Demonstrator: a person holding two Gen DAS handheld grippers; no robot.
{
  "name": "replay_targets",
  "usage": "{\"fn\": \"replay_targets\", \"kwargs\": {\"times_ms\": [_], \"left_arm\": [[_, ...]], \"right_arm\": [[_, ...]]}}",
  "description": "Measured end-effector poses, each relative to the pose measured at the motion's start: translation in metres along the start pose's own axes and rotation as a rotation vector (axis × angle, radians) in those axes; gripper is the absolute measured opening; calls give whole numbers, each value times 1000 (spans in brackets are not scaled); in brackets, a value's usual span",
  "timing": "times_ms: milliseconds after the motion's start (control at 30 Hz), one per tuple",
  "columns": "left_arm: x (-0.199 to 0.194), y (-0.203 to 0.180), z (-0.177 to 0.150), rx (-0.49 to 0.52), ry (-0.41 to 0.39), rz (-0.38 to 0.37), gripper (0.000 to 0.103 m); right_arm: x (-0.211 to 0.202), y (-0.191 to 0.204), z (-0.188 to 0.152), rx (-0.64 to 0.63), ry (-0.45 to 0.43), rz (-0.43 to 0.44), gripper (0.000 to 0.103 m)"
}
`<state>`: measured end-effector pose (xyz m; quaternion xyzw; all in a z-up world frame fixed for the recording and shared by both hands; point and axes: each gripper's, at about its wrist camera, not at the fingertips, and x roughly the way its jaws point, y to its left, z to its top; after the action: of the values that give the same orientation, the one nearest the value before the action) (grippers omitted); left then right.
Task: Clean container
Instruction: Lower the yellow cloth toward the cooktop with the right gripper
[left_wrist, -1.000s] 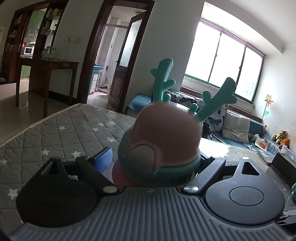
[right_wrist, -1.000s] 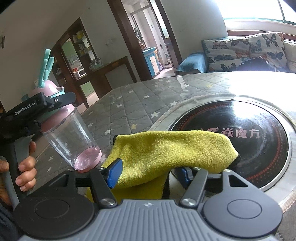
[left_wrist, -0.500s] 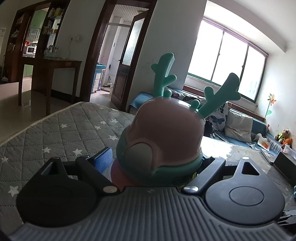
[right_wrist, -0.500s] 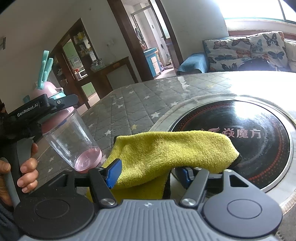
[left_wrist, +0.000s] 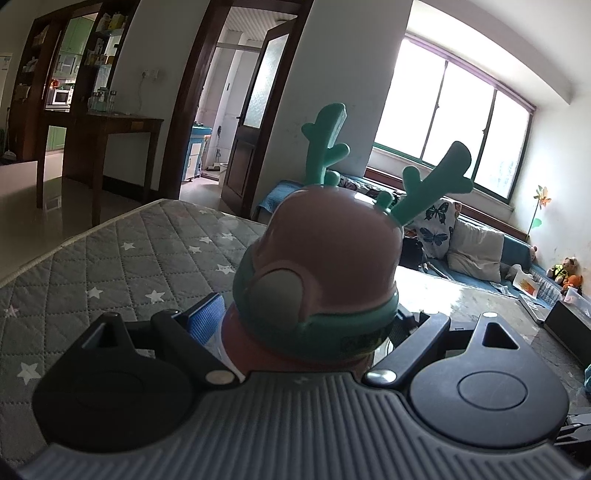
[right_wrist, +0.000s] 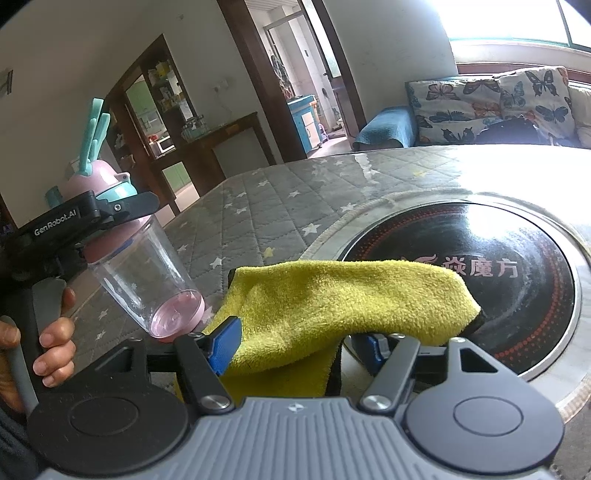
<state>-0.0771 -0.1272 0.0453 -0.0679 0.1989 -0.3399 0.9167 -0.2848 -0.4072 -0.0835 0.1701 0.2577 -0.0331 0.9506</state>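
Note:
A clear cup (right_wrist: 147, 280) with a pink base and a pink domed lid (left_wrist: 325, 258) carrying teal antlers hangs tilted above the quilted table. My left gripper (right_wrist: 122, 218) is shut on it just under the lid, with a person's hand on the handle. In the left wrist view the lid fills the space between the fingers of the left gripper (left_wrist: 306, 325). My right gripper (right_wrist: 299, 343) is shut on a folded yellow cloth (right_wrist: 332, 295), which bulges up over both fingers. The cloth sits just right of the cup's base, with a small gap between them.
A grey star-patterned quilted cover (right_wrist: 280, 206) lies over the table. A round black induction hob (right_wrist: 517, 266) with a metal rim is set in the table to the right. A sofa with butterfly cushions (right_wrist: 480, 103) stands behind, and a dark box (left_wrist: 569, 328) sits at the table's right edge.

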Motion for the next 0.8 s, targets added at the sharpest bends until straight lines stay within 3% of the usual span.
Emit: {"fn": "replay_targets", "kwargs": {"times_ms": [367, 467, 800], "left_arm": [[-1, 2, -2, -2, 11, 4, 89], [-1, 1, -1, 8, 14, 8, 89], [-4, -2, 2, 14, 27, 12, 89]], "right_arm": [[-5, -2, -3, -1, 4, -6, 70], [-7, -1, -3, -8, 1, -7, 77], [-8, 3, -4, -26, 6, -8, 81]]}}
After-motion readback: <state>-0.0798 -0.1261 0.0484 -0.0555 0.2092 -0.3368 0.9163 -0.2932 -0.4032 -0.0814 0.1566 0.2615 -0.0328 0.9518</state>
